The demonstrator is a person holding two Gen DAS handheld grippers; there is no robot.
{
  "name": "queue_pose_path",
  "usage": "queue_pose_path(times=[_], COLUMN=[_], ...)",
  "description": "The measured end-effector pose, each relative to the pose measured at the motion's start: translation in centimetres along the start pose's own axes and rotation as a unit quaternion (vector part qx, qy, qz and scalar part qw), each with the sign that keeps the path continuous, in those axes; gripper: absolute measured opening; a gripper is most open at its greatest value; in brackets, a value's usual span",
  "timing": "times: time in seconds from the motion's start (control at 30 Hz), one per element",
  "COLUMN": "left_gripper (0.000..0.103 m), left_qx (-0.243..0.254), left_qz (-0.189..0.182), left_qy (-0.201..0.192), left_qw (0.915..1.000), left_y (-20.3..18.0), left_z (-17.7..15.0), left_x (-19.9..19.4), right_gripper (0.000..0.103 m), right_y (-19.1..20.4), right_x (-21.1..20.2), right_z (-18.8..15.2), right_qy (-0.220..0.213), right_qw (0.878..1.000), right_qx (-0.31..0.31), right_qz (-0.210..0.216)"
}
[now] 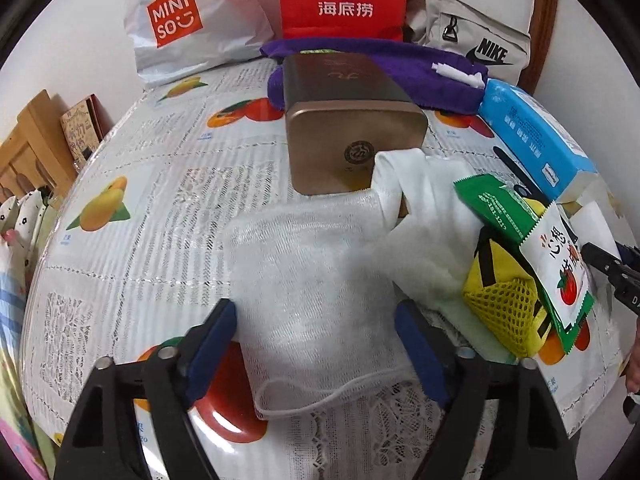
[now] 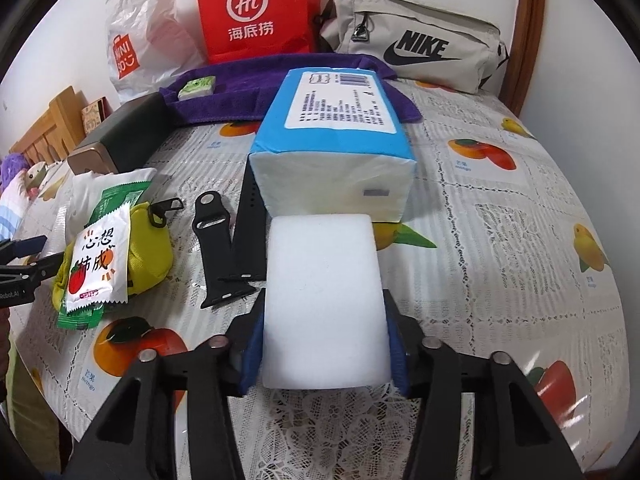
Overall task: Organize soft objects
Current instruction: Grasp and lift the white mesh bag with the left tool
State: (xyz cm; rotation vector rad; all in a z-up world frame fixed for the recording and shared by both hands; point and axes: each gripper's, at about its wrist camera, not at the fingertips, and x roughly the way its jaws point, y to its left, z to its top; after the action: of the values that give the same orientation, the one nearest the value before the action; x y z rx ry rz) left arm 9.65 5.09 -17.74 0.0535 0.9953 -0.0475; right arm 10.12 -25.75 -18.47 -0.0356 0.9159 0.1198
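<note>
A white mesh cloth (image 1: 316,280) lies flat on the fruit-print tablecloth (image 1: 140,240), in front of a gold tin (image 1: 352,140). My left gripper (image 1: 316,332) is open, and its blue pads stand on either side of the cloth's near end without squeezing it. A second white cloth (image 1: 424,216) lies crumpled to its right. In the right wrist view my right gripper (image 2: 324,352) is shut on a white foam block (image 2: 320,280). Both blue pads press the block's sides. The block's far end reaches a blue tissue pack (image 2: 332,140).
A yellow mesh pouch (image 2: 148,248) with snack sachets (image 2: 100,264) on it and black watch straps (image 2: 224,248) lie between the two grippers. A purple towel (image 2: 224,100), a red paper bag (image 2: 256,12), a white shopping bag (image 1: 188,24) and a Nike bag (image 2: 416,44) line the back.
</note>
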Motion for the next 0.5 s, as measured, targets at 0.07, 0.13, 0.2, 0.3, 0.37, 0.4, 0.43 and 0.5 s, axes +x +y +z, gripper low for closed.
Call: queue_pose_path(times=[0.07,0.13,0.2,0.3,0.37,0.4,0.43,0.5], left_gripper=[0.045,0.031,0.02,0.01,0.009,0.009,0.009,0.009], left_qx=[-0.005,-0.008,-0.009,-0.012,-0.017,-0.018,-0.021,-0.028], left_qz=[0.0,0.0,-0.002,-0.008,-0.008,-0.007,-0.005,-0.006], left_qy=[-0.006,-0.005,-0.006,-0.002,-0.001,-0.001,0.0,0.0], left_qw=[1.0,1.0,0.9999,0.9999,0.9998,0.9998,0.9998,0.9996], left_y=[0.3,0.6,0.7,0.9,1.0,1.1,1.1,1.3], left_z=[0.1,0.3,0.3,0.3,0.2,0.2,0.2,0.5], left_x=[-0.4,-0.5,-0.5,-0.7,-1.0,-1.1,-1.3,-1.8], right_gripper=[0.05,0.05,0.05,0.049,0.049,0.049,0.049,0.049], right_y=[-0.2,-0.1,0.0,0.0,0.0,0.0,0.1,0.0], right_x=[-0.1,-0.1,-0.2,-0.6,-1.0,-1.4,-1.7,-2.6], right_z=[0.0,-0.1,-0.3,-0.4,-0.4,-0.4,-0.4,-0.2], right_qy=[0.0,0.0,0.0,0.001,-0.003,-0.009,-0.013,-0.023], right_qw=[1.0,1.0,1.0,1.0,1.0,1.0,1.0,1.0], right_qx=[0.003,0.002,0.0,0.004,0.004,0.001,-0.003,-0.01], right_qz=[0.002,-0.001,-0.002,0.005,0.008,0.006,0.004,0.0])
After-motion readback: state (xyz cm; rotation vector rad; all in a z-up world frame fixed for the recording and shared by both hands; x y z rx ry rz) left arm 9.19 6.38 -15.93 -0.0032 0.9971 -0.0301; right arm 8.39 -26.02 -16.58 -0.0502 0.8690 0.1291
